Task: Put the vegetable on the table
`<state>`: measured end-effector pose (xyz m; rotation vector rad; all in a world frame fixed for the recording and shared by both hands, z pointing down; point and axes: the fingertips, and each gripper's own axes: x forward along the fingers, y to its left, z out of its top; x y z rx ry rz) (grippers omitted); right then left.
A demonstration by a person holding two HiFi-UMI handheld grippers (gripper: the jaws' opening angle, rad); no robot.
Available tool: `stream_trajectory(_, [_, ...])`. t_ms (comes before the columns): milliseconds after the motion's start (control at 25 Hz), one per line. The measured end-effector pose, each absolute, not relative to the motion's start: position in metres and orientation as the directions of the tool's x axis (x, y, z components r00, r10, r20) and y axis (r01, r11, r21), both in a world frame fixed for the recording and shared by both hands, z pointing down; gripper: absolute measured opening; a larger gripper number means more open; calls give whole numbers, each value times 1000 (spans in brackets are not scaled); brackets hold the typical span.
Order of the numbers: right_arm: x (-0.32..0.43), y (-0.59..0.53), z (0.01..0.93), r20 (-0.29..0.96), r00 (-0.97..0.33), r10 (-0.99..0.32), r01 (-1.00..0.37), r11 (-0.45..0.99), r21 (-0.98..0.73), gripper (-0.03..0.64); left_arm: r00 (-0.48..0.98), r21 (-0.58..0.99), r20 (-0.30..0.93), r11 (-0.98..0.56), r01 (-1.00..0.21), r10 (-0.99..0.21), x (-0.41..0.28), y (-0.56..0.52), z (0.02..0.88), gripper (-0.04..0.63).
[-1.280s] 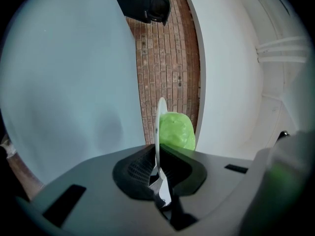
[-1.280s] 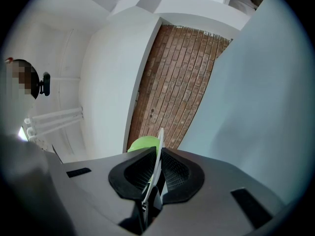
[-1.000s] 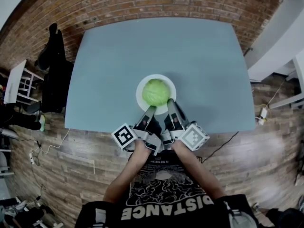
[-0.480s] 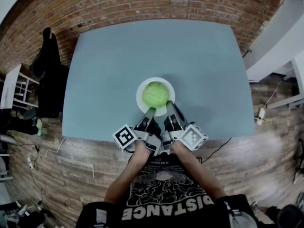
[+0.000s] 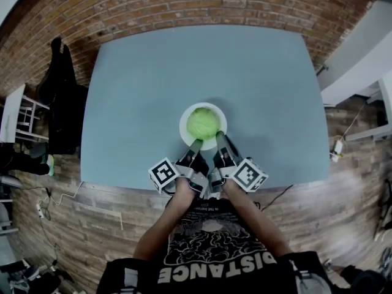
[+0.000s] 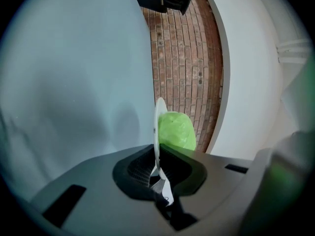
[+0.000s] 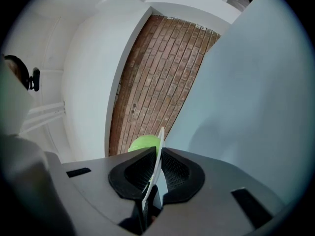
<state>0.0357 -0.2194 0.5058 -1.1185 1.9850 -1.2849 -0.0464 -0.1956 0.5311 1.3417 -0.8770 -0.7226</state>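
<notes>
A green cabbage point(image 5: 203, 123) lies on a white plate point(image 5: 185, 120) over the near middle of the blue-grey table point(image 5: 147, 84). My left gripper point(image 5: 195, 144) is shut on the plate's near-left rim, my right gripper point(image 5: 219, 142) on its near-right rim. In the left gripper view the plate point(image 6: 159, 127) stands edge-on between the jaws point(image 6: 158, 167), the cabbage point(image 6: 176, 131) to its right. In the right gripper view the plate rim point(image 7: 157, 154) is pinched between the jaws point(image 7: 156, 171), and the cabbage point(image 7: 142, 142) peeks out to its left.
A brick wall point(image 5: 202, 5) runs behind the table. Dark clothing hangs on a stand point(image 5: 61, 97) at the left, beside white shelving point(image 5: 18, 115). Wooden floor point(image 5: 92, 207) lies in front of the table, with a cable point(image 5: 288, 185) at the right.
The plate with the cabbage and both grippers have shifted slightly right in the view; the grip on the rim is unchanged.
</notes>
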Motion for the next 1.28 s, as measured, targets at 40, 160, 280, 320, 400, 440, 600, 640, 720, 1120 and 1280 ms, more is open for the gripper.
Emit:
stream_trajectory(40, [35,-221,510,21,-522,-852,-358,197,-913,28,506,991,130,121,-50,-853,-48,-197,534,24])
stream_trajectory(160, [31,-227,518,39,-524,-851,-361,181,-915,28,509,987,159,150,-59,-846,-51,-202,544,25])
stream_trajectory(280, [31,-232,533,83,-522,-849,-378,144,-914,28,513,983,183,175,-64,-839,-52,-207,555,25])
stream_trajectory(320, [30,-234,538,97,-521,-848,-380,129,-916,28,514,981,191,185,-63,-836,-53,-209,558,25])
stream_trajectory(400, [28,-238,544,108,-522,-846,-375,114,-920,28,518,977,207,202,-67,-830,-54,-213,565,25])
stream_trajectory(440, [27,-240,547,111,-522,-846,-372,108,-922,28,519,976,214,207,-72,-827,-55,-215,568,25])
stream_trajectory(600, [26,-245,557,143,-514,-845,-384,77,-920,28,525,970,236,225,-86,-818,-57,-221,577,25])
stream_trajectory(640, [26,-246,560,157,-511,-845,-390,65,-918,28,527,968,245,233,-91,-814,-57,-222,579,25])
stream_trajectory(720, [26,-248,567,178,-506,-844,-395,43,-918,28,529,965,257,243,-97,-809,-58,-225,584,25])
stream_trajectory(1120, [26,-260,588,229,-492,-840,-382,-28,-924,28,528,948,305,304,-91,-792,-58,-235,603,25])
stream_trajectory(1280, [26,-264,590,244,-493,-835,-375,-49,-926,28,527,947,307,311,-83,-793,-59,-240,605,25])
